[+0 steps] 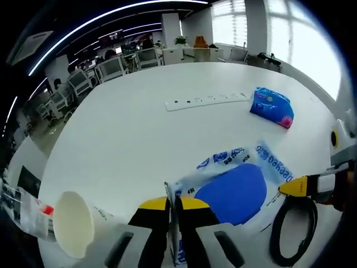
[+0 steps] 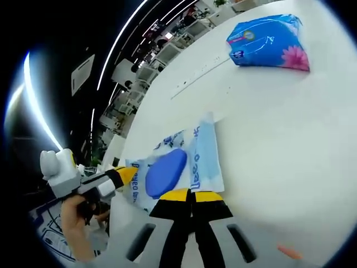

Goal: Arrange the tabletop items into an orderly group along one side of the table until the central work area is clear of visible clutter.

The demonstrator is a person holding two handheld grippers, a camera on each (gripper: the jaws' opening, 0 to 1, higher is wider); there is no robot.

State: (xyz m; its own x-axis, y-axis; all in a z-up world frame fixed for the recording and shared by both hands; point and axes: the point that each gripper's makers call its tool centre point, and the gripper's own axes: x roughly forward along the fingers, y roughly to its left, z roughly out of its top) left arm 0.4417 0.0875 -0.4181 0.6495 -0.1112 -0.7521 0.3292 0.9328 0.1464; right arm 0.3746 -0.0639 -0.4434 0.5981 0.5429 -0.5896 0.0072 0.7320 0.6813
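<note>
Both grippers pinch edges of the clear printed bag (image 1: 234,184): the left gripper (image 1: 173,207) and the right gripper (image 2: 191,196). The left gripper view adds a paper cup (image 1: 73,223) at near left and a black cable (image 1: 293,229) at near right; a blue tissue pack (image 2: 269,42) lies far off.

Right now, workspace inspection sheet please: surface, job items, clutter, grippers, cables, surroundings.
Surface: white table, mostly bare across its far half.
Job's things: clear plastic bag with blue print holding a blue oval item; blue tissue pack lying apart; white paper cup on its side.
Clutter: printed packet at the table edge beside the cup.
Grippers: left gripper shut on the bag's edge; right gripper shut on its opposite edge.
Cables: black cable loop near the bag; white power strip beyond it.
Surroundings: open office, desks and chairs, bright windows.
</note>
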